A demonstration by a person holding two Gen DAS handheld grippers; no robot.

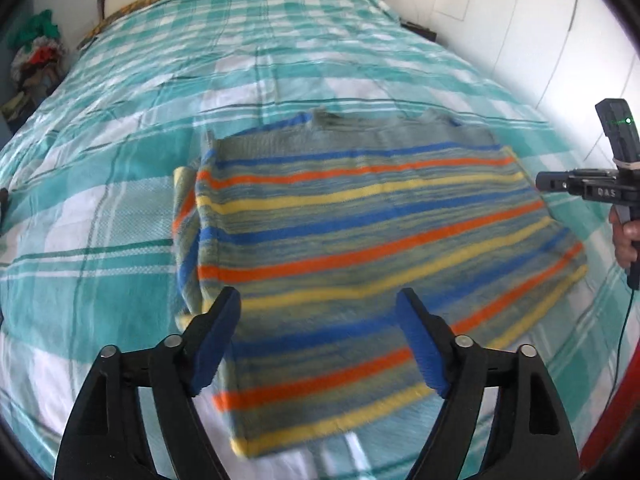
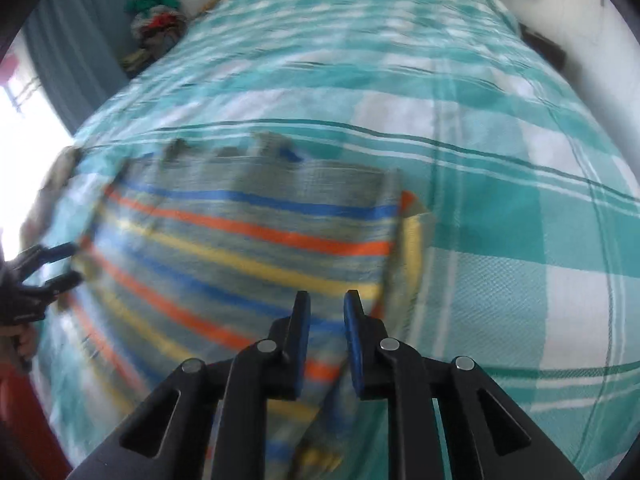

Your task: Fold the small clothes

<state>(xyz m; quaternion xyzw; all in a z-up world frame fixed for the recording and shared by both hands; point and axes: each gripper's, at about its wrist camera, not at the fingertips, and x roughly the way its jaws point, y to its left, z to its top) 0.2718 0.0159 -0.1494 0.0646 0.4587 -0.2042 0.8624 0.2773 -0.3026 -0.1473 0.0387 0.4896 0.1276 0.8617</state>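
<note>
Blue pads spread wide on the left gripper, nothing between them, poised over the near end of the striped sweater. The right gripper shows a narrow gap, fingers above the sweater's right edge, gripping nothing. The sweater lies flat on the teal checked bedspread, sleeves folded in. Letters "DAS" read on the right gripper's body. Clothes pile beside the bed.
</note>
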